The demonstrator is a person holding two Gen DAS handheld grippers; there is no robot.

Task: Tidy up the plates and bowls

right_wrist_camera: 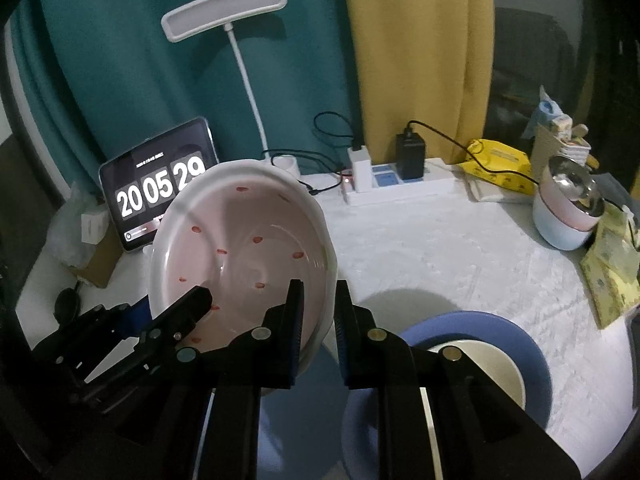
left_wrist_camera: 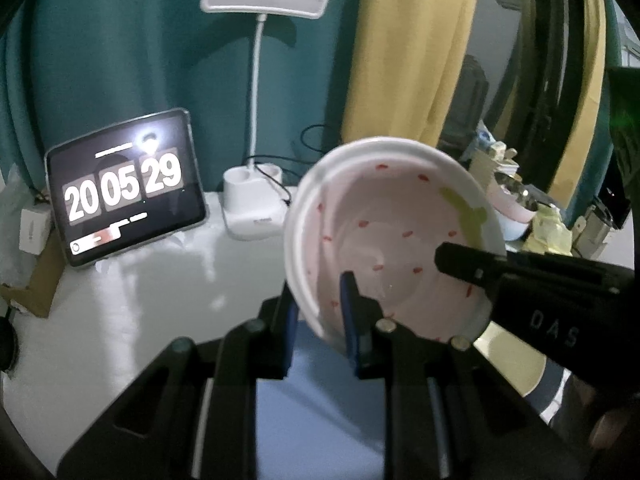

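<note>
Right now both the left gripper [left_wrist_camera: 320, 316] and the right gripper [right_wrist_camera: 318, 320] pinch opposite rims of the tilted pink bowl [right_wrist_camera: 244, 256], held up in front of the tablet clock [right_wrist_camera: 158, 194].

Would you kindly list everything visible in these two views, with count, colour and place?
strawberry bowl: 1, white-pink with red flecks, tilted, held off the table by both tongs
blue plate: 1, blue, on table, lower right
cream dish: 1, cream, on the blue plate
stacked bowls: few, pale blue, pink, steel, far right
tablet clock: 1, black, back left
desk lamp: 1, white, back
power strip: 1, white, back
yellow packet: 1, beside strip
left tongs: black, gripping bowl's rim
right tongs: black, straddling the rim
</note>
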